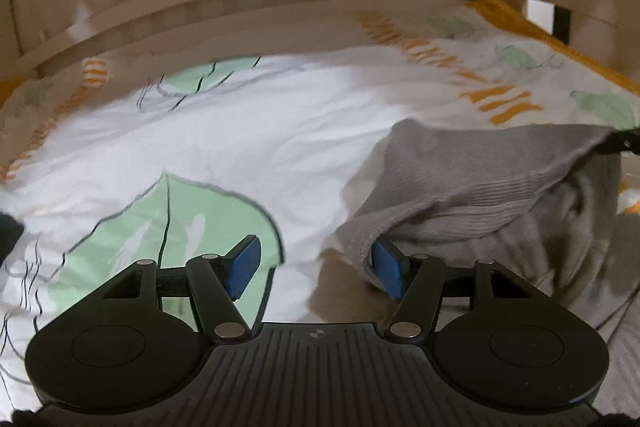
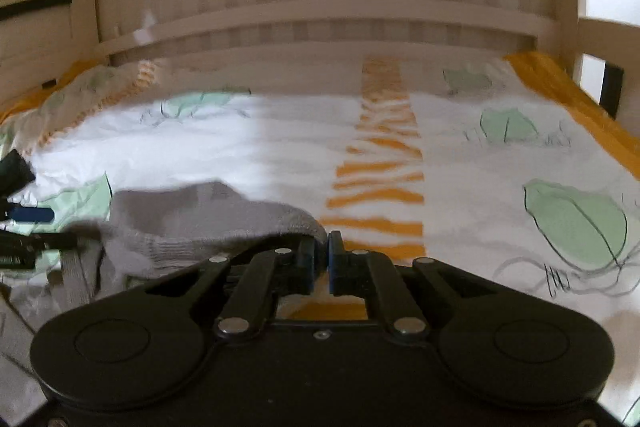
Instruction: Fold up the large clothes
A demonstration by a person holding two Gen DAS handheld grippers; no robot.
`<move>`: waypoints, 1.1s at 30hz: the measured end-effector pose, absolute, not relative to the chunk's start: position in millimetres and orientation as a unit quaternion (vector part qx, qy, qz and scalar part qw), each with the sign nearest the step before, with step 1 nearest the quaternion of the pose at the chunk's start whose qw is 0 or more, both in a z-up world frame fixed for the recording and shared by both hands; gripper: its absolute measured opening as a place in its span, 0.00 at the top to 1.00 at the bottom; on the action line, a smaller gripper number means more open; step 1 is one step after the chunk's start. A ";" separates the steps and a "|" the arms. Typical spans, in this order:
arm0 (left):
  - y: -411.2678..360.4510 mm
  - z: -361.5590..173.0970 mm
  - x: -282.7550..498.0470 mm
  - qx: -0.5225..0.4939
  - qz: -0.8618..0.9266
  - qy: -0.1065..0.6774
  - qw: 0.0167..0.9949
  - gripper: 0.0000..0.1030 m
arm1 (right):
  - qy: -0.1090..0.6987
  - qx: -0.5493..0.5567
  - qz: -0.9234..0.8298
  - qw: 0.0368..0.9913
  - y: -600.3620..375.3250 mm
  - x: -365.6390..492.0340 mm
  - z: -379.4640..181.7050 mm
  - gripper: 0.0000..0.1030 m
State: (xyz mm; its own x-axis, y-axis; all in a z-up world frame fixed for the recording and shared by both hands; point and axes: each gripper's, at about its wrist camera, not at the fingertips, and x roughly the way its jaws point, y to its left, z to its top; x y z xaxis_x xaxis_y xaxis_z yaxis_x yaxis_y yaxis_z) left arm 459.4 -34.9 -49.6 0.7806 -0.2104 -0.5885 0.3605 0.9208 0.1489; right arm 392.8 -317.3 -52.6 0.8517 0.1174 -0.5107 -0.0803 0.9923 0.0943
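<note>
Grey sweater [image 2: 208, 215] hem pinched in right tool [image 2: 320, 259], left tool [image 1: 316, 267] spread beside it

Two matte black plastic handheld grippers
Left gripper [image 1: 314, 269] and right gripper [image 2: 319, 261]: blue ribbed pads, silver pivot screws, round black discs, grooved housing.

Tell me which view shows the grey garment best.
The left wrist view: the grey garment fills its right side, ribbed hem visible, raised at one corner. The right wrist view shows only a blurred edge, pinched in the right claw.
</note>
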 end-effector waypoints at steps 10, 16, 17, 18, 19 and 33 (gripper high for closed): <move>4.8 -61.0 455.1 0.011 -0.115 0.332 0.936 0.40 | 0.297 -0.007 0.105 0.949 -305.9 368.7 -77.6 0.82; -8.5 -50.8 436.8 0.079 -0.130 0.290 0.945 0.41 | 0.287 -0.025 0.106 0.952 -300.0 362.4 -73.1 0.74; -17.7 -47.9 431.5 0.122 -0.140 0.269 0.945 0.41 | 0.285 -0.028 0.102 0.953 -299.8 362.4 -71.9 0.64; -25.9 -46.1 426.9 0.155 -0.152 0.253 0.943 0.41 | 0.283 -0.031 0.100 0.953 -299.5 363.1 -71.0 0.51; -32.3 -45.6 424.4 0.178 -0.164 0.243 0.939 0.41 | 0.282 -0.032 0.101 0.954 -299.1 363.8 -70.6 0.47; -64.2 -60.7 435.8 0.294 -0.227 0.254 0.893 0.82 | 0.285 -0.058 0.097 0.952 -275.8 396.3 -64.5 0.70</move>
State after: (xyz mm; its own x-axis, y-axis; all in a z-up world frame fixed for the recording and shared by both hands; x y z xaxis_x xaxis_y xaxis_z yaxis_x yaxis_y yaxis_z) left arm 435.8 -64.2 -60.7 0.7682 -0.2557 -0.5869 0.5542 0.7247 0.4096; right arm 396.3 -275.8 -64.5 0.8189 0.1528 -0.5533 -0.2184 0.9744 -0.0542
